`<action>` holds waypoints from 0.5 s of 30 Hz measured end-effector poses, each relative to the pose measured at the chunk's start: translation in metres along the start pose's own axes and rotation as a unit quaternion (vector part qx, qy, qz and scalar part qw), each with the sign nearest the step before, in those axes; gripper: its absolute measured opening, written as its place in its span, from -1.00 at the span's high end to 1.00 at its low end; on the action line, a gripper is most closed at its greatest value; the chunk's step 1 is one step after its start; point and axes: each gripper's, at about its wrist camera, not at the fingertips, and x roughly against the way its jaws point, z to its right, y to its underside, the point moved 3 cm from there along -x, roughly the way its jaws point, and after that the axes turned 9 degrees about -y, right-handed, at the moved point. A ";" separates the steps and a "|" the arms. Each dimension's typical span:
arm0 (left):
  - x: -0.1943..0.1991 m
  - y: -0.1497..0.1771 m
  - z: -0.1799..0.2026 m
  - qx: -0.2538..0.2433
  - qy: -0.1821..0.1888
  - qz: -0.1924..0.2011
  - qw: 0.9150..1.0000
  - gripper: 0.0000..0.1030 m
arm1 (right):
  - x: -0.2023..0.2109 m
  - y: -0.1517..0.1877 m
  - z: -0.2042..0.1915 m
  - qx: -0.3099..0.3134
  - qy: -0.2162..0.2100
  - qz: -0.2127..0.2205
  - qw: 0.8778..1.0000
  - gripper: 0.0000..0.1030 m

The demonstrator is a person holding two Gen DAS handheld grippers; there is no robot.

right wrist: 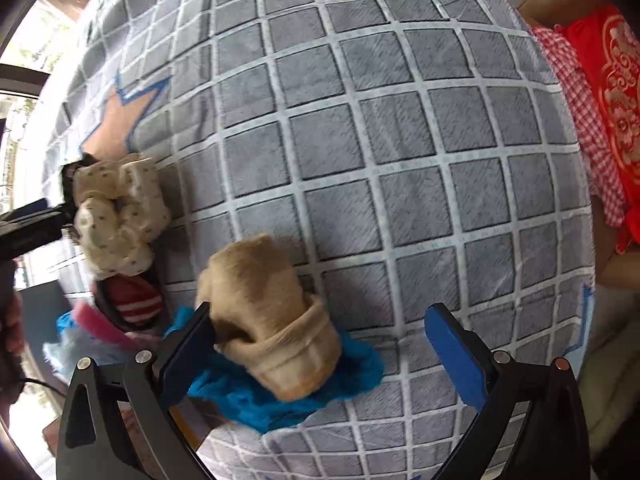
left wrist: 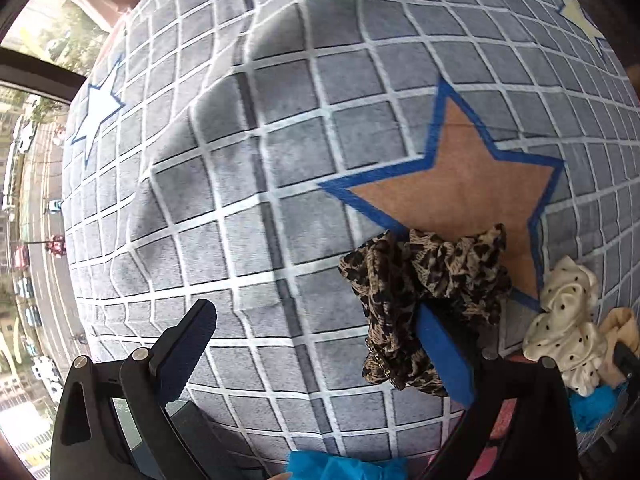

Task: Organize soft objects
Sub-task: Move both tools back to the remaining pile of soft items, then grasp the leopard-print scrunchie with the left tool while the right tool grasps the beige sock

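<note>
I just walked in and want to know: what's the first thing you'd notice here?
The big orange star with its blue edge, printed on the grey checked blanket. A leopard-print scrunchie lies on the star's lower point, draped against one pad of the open left gripper. Nearby, a tan sock rests on blue fabric.

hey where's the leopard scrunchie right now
In the left wrist view it lies on the bedspread at the orange star's lower edge, draped against the left gripper's blue finger, left of the polka-dot scrunchie.

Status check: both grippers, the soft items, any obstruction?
Left gripper open, leopard scrunchie draped on one finger. Right gripper open over tan sock on blue cloth. Nothing blocking.
</note>
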 end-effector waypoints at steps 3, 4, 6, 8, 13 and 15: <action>0.009 0.003 -0.020 0.023 0.015 0.008 1.000 -0.94 | 0.020 -0.016 0.011 -0.001 0.072 0.054 0.996 -0.98; 0.012 0.004 -0.027 0.029 0.024 0.012 0.999 -0.94 | 0.029 -0.021 0.018 -0.011 0.076 0.069 0.995 -0.98; 0.018 0.008 -0.036 0.040 0.048 0.013 0.998 -0.94 | 0.043 -0.029 0.030 -0.034 0.050 0.086 0.994 -0.98; 0.021 0.014 -0.044 0.050 0.077 0.006 0.996 -0.94 | 0.052 -0.030 0.040 -0.053 0.022 0.089 0.994 -0.98; 0.006 0.029 -0.030 0.052 0.105 -0.024 0.993 -0.95 | 0.047 -0.017 0.043 -0.057 -0.037 0.061 0.996 -0.98; 0.000 0.030 -0.021 0.052 0.105 -0.030 0.993 -0.94 | 0.036 -0.013 0.036 -0.046 -0.042 0.045 0.997 -0.98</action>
